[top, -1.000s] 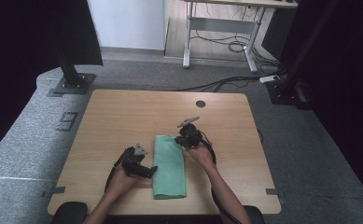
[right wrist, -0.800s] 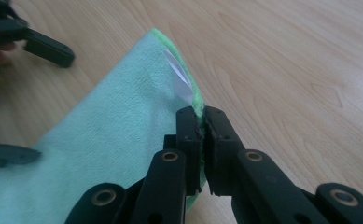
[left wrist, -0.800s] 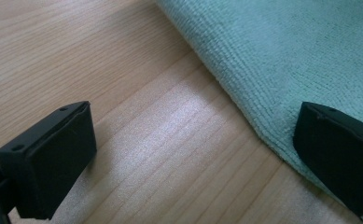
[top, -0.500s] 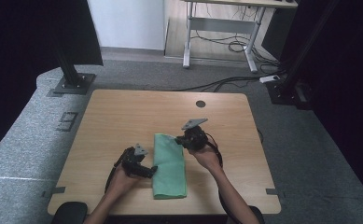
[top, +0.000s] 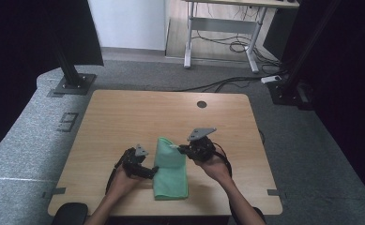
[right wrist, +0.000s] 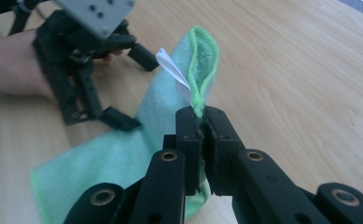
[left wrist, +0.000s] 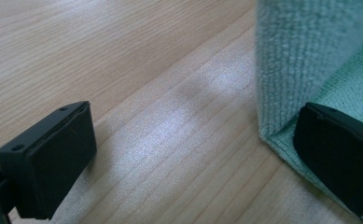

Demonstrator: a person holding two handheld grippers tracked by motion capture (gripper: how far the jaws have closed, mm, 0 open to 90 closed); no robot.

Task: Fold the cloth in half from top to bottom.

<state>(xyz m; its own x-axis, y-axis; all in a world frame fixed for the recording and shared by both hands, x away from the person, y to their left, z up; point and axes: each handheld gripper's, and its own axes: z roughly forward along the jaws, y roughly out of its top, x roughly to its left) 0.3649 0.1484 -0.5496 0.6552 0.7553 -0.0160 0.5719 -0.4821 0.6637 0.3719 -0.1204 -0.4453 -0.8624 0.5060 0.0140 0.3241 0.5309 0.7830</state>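
A green microfibre cloth (top: pixel 171 180) lies folded near the front edge of the wooden table (top: pixel 124 117). My right gripper (top: pixel 181 149) is shut on the cloth's far edge and holds it raised off the table. In the right gripper view the jaws (right wrist: pixel 202 116) pinch the cloth's hem (right wrist: pixel 200 56) beside a white tag (right wrist: pixel 172 70). My left gripper (top: pixel 148 172) stands open at the cloth's left side. One of its fingers (left wrist: pixel 342 158) rests on the cloth (left wrist: pixel 305 51), the other finger (left wrist: pixel 48 163) hovers over bare wood.
A round cable hole (top: pixel 201 104) sits near the table's far edge. Black stand bases (top: pixel 70 84) flank the table on the grey floor, the right one (top: pixel 288 93) with cables. A white desk frame (top: pixel 222 28) stands farther back.
My right gripper has risen and moved away to the right with the cloth's far edge, lifting that end off the table. The left gripper has stayed in place.
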